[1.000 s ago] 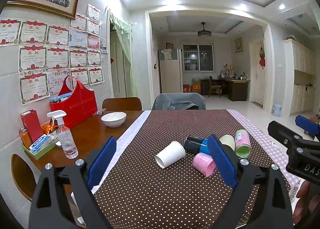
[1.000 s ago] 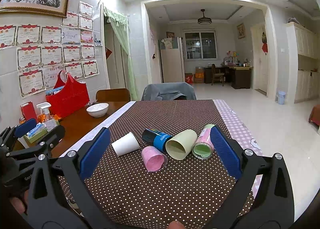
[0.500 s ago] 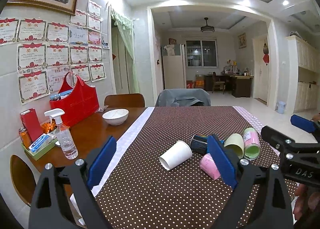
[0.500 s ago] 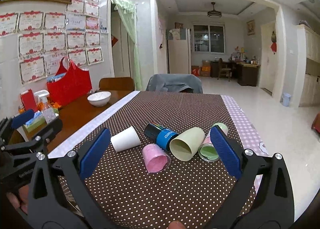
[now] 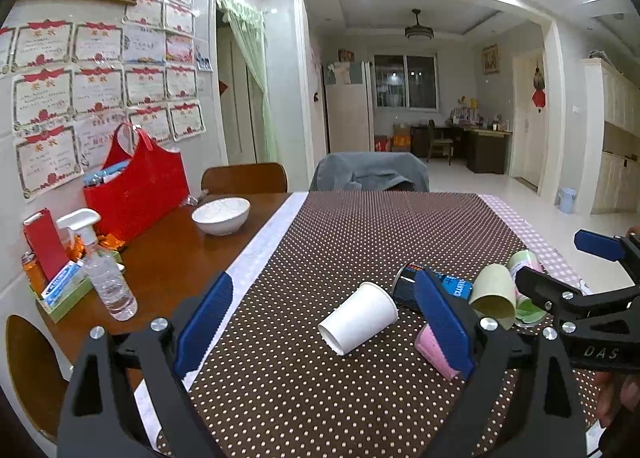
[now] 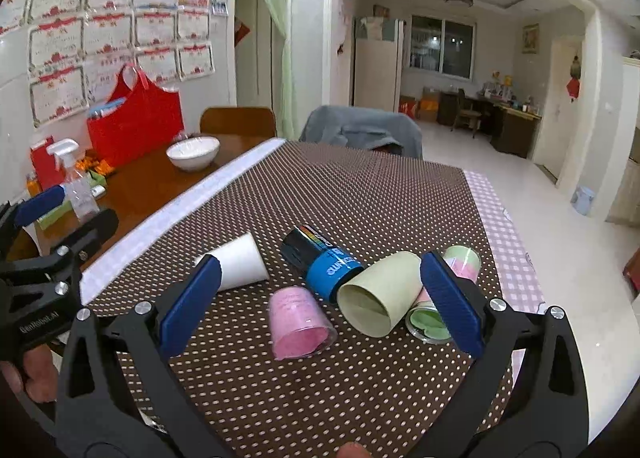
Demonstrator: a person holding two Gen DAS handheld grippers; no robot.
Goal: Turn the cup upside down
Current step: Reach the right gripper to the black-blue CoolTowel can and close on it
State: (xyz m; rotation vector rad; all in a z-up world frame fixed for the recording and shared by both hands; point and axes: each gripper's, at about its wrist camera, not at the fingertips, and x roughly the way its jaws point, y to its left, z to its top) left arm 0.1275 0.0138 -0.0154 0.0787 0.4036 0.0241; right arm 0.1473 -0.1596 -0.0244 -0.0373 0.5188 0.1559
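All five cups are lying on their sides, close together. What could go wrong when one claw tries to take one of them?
The pale green cup lies against the blue-black cup and the striped cup, so the open right claw may push neighbours, which could roll. The white paper cup looks thin; the left claw might crush it.

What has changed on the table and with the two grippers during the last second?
Both grippers moved nearer to the cups lying on their sides. The right gripper came forward and down over the pink cup and pale green cup; the left gripper came closer to the white paper cup. Nothing was gripped or released. Both jaws stay open, and no cup has moved.
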